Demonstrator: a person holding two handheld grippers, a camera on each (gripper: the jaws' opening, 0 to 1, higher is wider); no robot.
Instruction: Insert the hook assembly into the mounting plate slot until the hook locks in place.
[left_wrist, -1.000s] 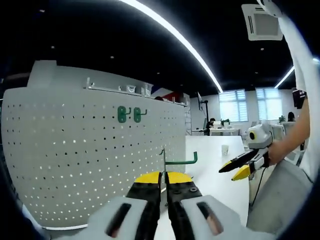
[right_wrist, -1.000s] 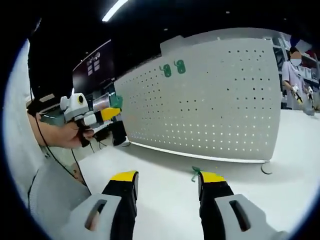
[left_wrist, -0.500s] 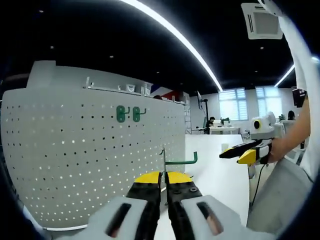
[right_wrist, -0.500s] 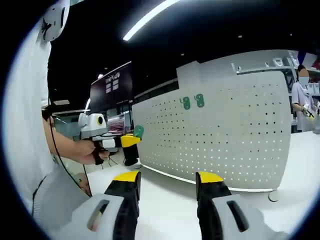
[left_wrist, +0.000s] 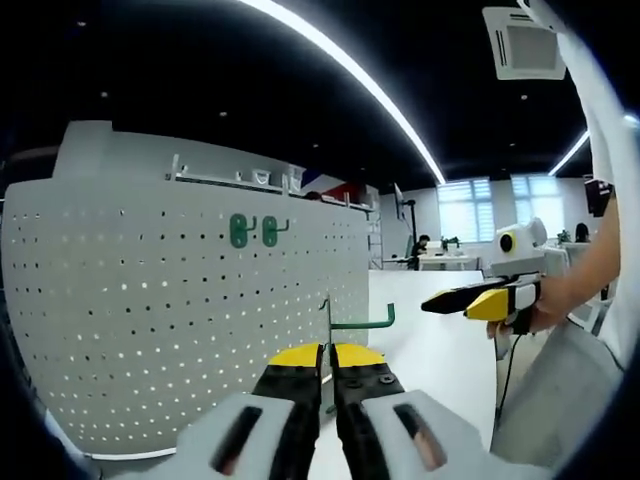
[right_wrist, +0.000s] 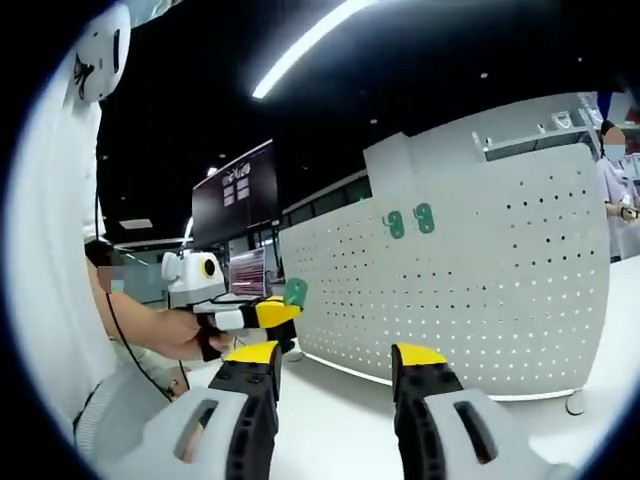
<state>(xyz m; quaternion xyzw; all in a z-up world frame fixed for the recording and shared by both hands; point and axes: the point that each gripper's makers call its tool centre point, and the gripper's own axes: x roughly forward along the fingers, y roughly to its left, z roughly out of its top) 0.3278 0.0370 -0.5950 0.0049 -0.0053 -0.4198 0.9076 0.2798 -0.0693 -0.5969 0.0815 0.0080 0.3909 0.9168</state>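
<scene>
hook (left_wrist: 352, 325): shank foot hidden between left gripper (left_wrist: 326, 360) jaws at 6 o'clock | pegboard (right_wrist: 470, 290): cut off at 3 o'clock | green mounts (left_wrist: 254, 231): detail too small to be told

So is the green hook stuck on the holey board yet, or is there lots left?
Not yet. Two green hooks already sit high on the white pegboard. The left claw is shut on another green hook, held out in the air in front of the board. The right claw is open and holds nothing. Left to do: bring the hook to the board and push it in until it locks.
</scene>
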